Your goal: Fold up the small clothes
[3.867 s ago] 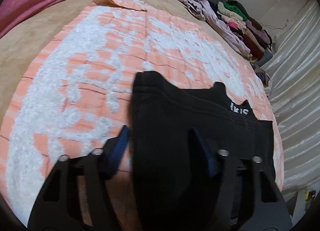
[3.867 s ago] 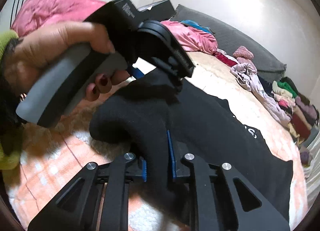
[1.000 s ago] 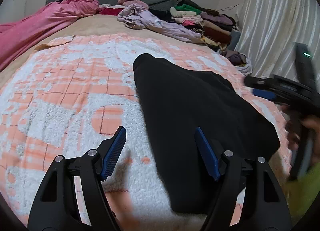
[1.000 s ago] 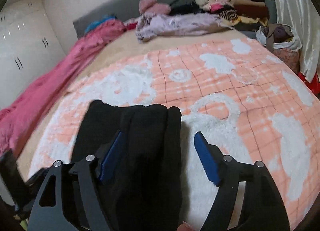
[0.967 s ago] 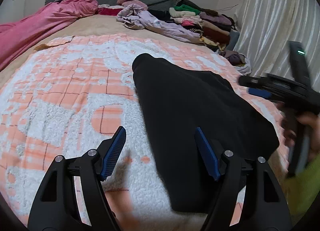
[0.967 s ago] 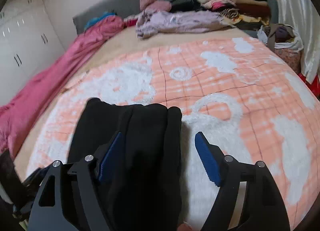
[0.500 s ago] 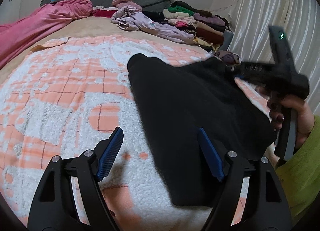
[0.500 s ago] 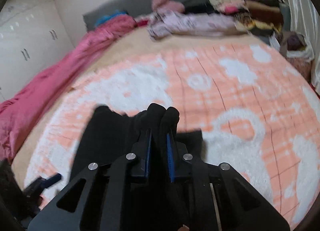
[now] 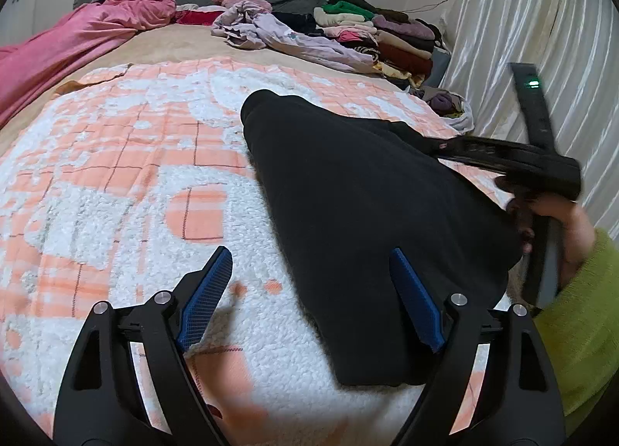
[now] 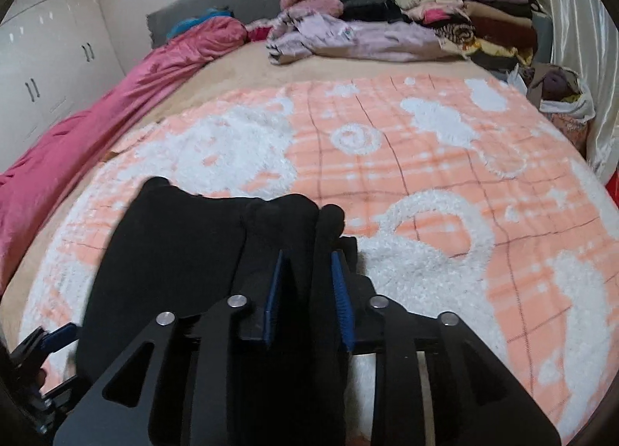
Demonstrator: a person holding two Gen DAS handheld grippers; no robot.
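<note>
A folded black garment (image 9: 359,206) lies on the orange and white blanket (image 9: 135,183). My left gripper (image 9: 309,291) is open and empty, held over the garment's near left edge. My right gripper (image 10: 305,287) is shut on the bunched right edge of the black garment (image 10: 182,260) and lifts it a little off the blanket. In the left wrist view the right gripper (image 9: 445,146) reaches in from the right, its fingertips hidden in the black cloth. The left gripper's blue tip (image 10: 58,334) shows at the lower left of the right wrist view.
A pink duvet (image 9: 69,43) lies along the left side of the bed. A lilac garment (image 9: 286,40) and a pile of folded clothes (image 9: 383,36) sit at the far end. A white curtain (image 9: 541,40) hangs on the right. White wardrobes (image 10: 46,59) stand at the left.
My right gripper closed on the garment's right edge and has raised it slightly. My left gripper stayed open and shifted little.
</note>
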